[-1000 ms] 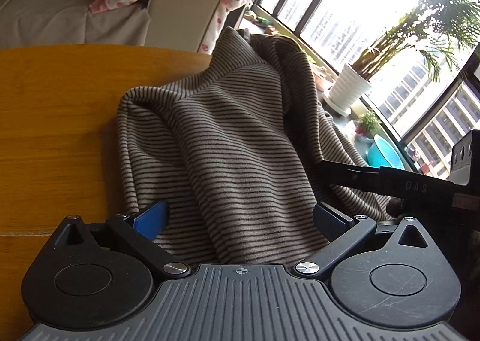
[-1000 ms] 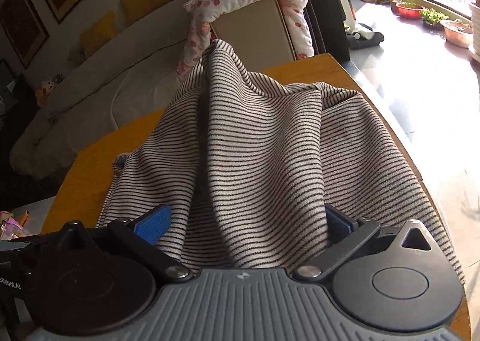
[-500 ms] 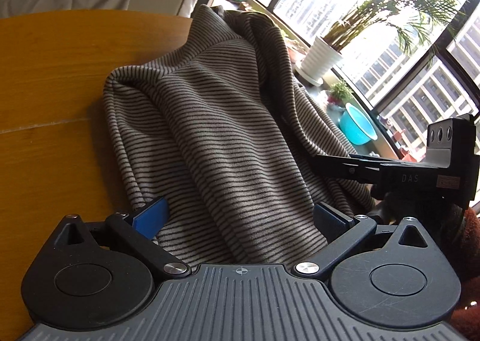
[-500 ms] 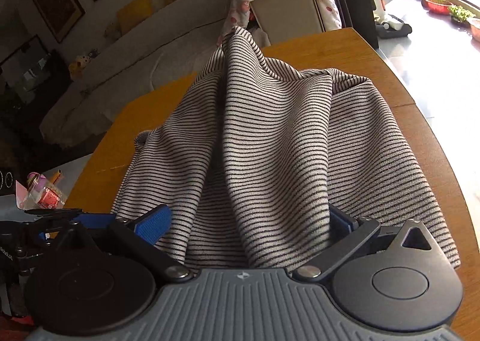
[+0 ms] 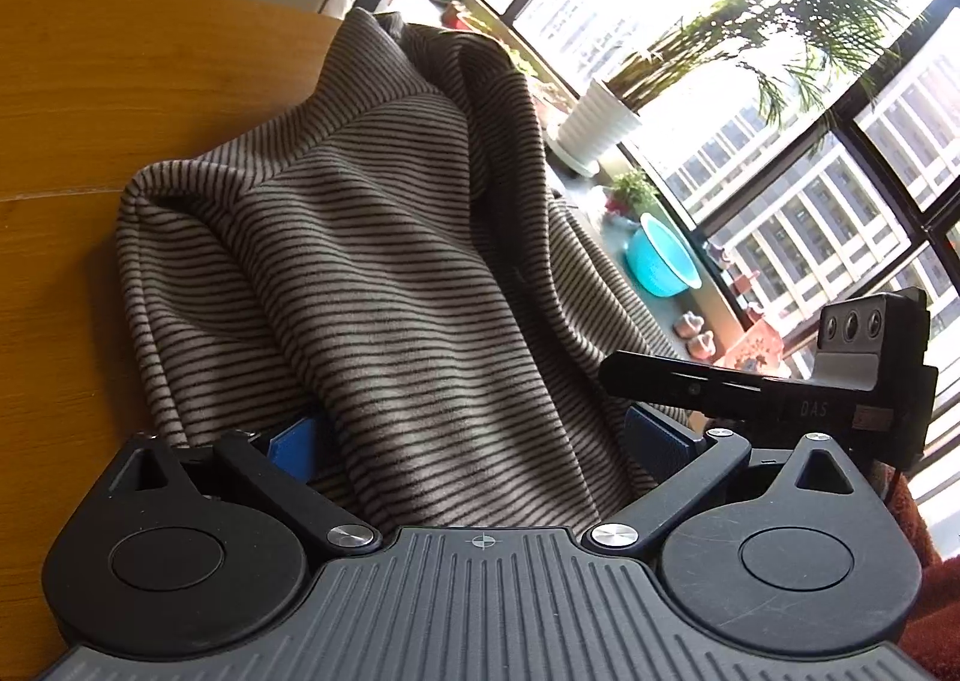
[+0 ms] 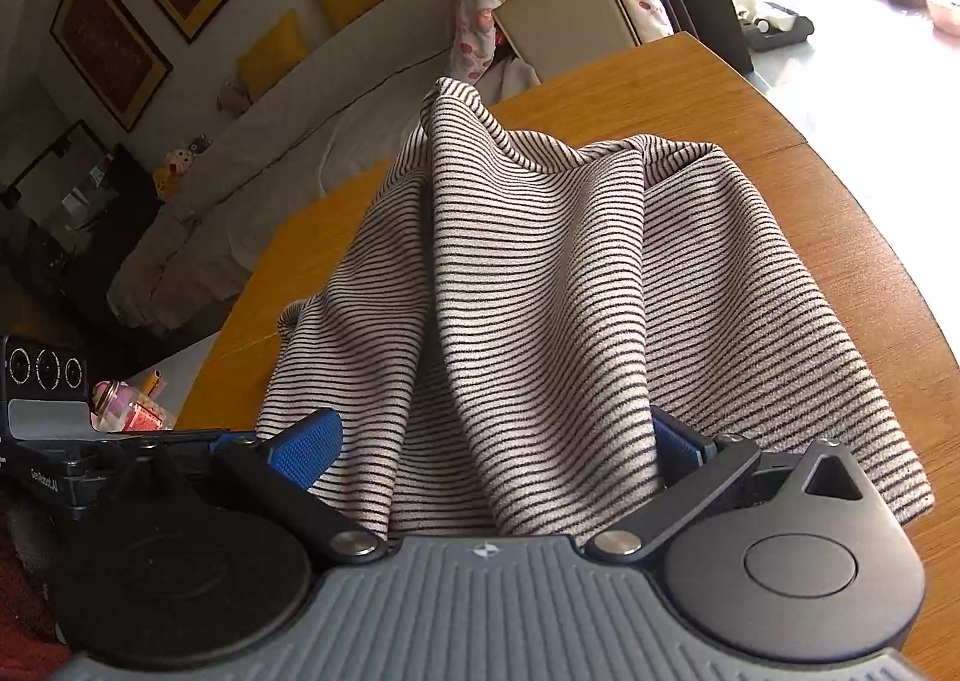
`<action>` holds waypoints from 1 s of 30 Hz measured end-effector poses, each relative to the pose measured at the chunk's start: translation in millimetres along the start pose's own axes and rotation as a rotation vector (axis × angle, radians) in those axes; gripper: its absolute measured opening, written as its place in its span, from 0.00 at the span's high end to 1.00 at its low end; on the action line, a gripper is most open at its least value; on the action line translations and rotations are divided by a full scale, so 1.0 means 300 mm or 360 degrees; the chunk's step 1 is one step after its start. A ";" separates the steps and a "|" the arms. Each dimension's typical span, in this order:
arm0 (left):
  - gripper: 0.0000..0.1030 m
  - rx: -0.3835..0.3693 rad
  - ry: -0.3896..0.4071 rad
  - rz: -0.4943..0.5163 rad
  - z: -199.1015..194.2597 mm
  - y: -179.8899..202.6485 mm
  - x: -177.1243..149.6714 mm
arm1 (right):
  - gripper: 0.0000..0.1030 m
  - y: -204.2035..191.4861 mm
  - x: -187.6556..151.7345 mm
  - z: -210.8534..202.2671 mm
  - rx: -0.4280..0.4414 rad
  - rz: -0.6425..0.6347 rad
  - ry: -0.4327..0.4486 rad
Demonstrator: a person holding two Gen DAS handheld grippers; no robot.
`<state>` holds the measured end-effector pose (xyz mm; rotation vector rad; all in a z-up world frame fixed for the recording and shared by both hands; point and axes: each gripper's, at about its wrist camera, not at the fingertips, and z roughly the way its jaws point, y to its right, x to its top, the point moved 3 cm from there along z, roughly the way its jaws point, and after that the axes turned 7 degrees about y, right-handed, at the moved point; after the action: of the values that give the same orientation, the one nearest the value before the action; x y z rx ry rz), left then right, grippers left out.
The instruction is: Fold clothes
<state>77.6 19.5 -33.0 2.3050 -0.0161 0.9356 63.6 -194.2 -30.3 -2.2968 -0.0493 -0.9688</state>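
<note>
Presently my left claw and right claw each grip the striped garment, bunched over wooden tabletop; sofa beyond, windows rightward.

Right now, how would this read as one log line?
step: fold lift | left gripper: holds striped garment | right gripper: holds same garment | far end: on wooden table
</note>
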 end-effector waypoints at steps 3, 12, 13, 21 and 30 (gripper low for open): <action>0.39 0.0101 0.0047 0.0085 0.039 0.025 0.016 | 0.00 0.025 0.008 -0.004 0.0033 0.0108 0.0034; 0.88 0.0356 0.0624 -0.0119 -0.209 -0.160 0.361 | 0.00 0.062 0.015 -0.007 0.0085 0.0227 0.0090; 0.88 0.0415 0.0682 -0.0164 -0.234 -0.206 0.402 | 0.00 0.054 0.012 -0.005 0.0070 0.0196 0.0095; 0.43 0.0565 0.0455 -0.0214 -0.205 -0.439 0.356 | 0.00 -0.009 0.026 0.041 -0.0051 0.0080 0.0083; 0.15 0.0564 0.0443 0.0400 -0.307 -0.220 0.278 | 0.00 -0.163 0.071 0.062 -0.0192 -0.0570 0.0061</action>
<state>98.4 142.3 32.3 2.5075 -0.0247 1.4848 77.9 -149.2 0.4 -2.4280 -0.4084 -1.2226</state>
